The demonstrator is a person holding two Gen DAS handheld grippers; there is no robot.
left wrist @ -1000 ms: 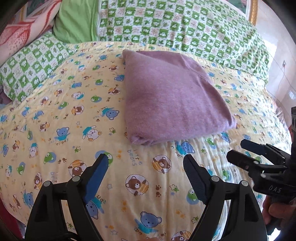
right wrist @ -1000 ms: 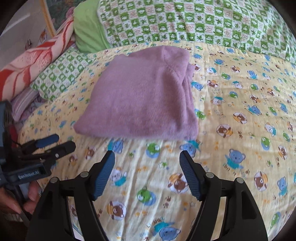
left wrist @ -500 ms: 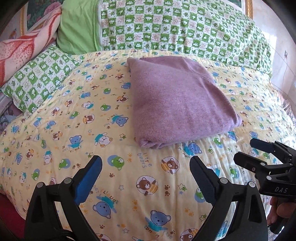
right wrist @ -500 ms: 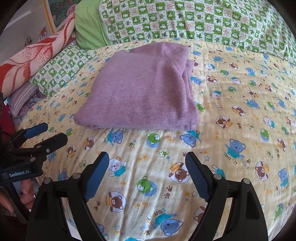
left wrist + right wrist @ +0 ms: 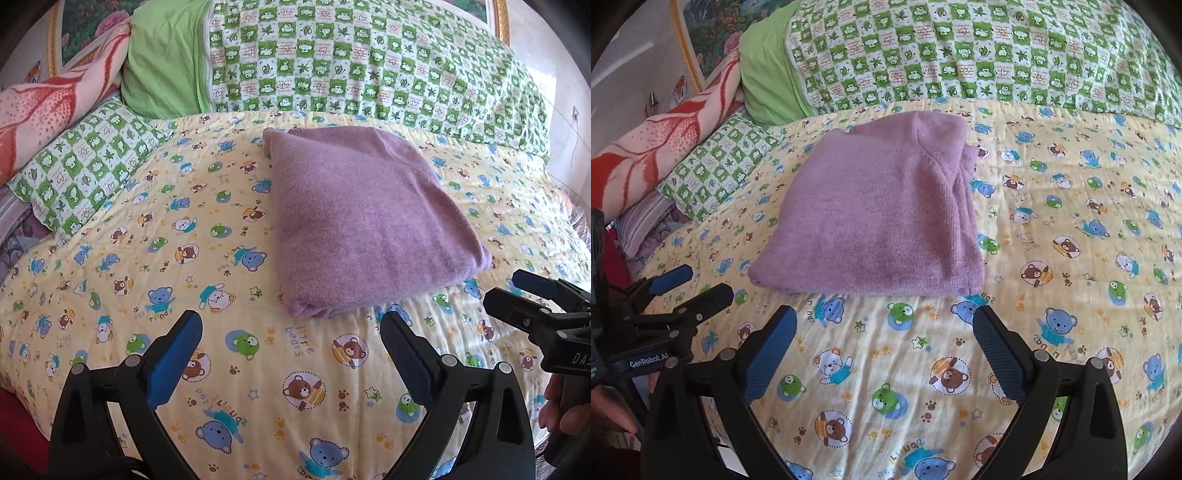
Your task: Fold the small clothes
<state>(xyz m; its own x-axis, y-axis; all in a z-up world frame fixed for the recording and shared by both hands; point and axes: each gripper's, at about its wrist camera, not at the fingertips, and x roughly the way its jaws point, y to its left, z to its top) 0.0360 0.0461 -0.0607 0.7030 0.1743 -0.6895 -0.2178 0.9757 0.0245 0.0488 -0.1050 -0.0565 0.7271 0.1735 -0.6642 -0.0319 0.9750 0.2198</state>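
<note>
Garment: a folded purple knitted top, a thick rectangular stack, lies flat on the far middle of the bed; its folded edge faces the near side, its layered edges lie on the right in the right wrist view.
Bedding: a pale yellow quilted bedspread printed with cartoon bears covers the bed under the garment.
Far side: a large green-and-white checked pillow runs along the far edge, just beyond the top; a smaller checked pillow sits at the far left, with a pink-and-red patterned blanket beside it.
Left gripper: black arms with blue pads, jaws spread wide and still opening slightly; nothing between them but bedspread, near the top's near edge, not touching it.
Right gripper: same build, jaws wide and opening; empty, just short of the top's near edge.
Hands: fingers of a hand grip the right gripper's handle at the lower right.
</note>
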